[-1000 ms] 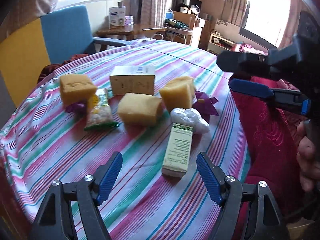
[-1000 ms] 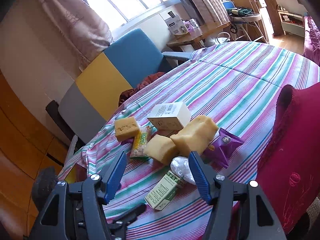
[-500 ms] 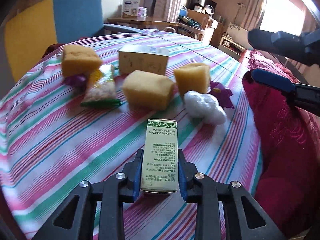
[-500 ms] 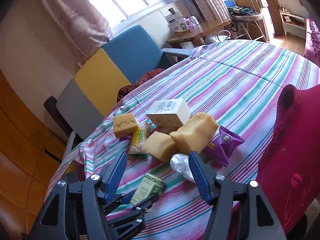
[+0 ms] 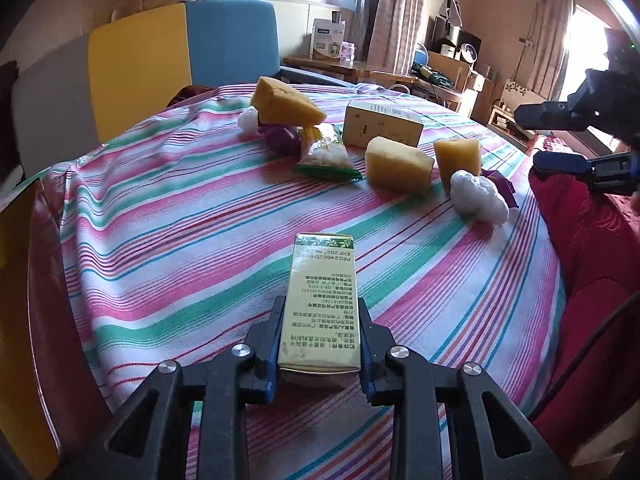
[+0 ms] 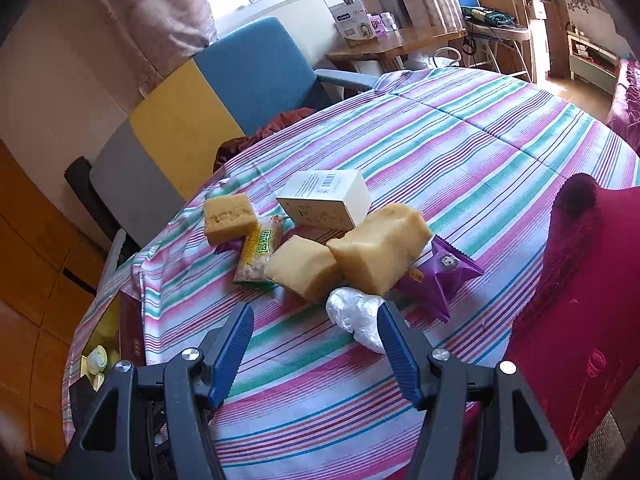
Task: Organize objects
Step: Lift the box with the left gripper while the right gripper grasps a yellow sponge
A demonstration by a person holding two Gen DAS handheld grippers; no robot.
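My left gripper is shut on a long pale-green carton and holds it above the striped tablecloth, near the table's front left. The other objects lie in a cluster farther back: three yellow sponges, a white box, a green snack packet, a white plastic wad and a purple packet. My right gripper is open and empty, hovering just in front of the white plastic wad. It also shows at the right edge of the left wrist view.
A crimson cushion or chair back stands against the table's right edge. A yellow, blue and grey chair sits behind the table. A dark red box lies below the table's left edge.
My left gripper closed on the green carton, lifted it and carried it back to the left, away from the cluster. My right gripper stayed open and barely moved.
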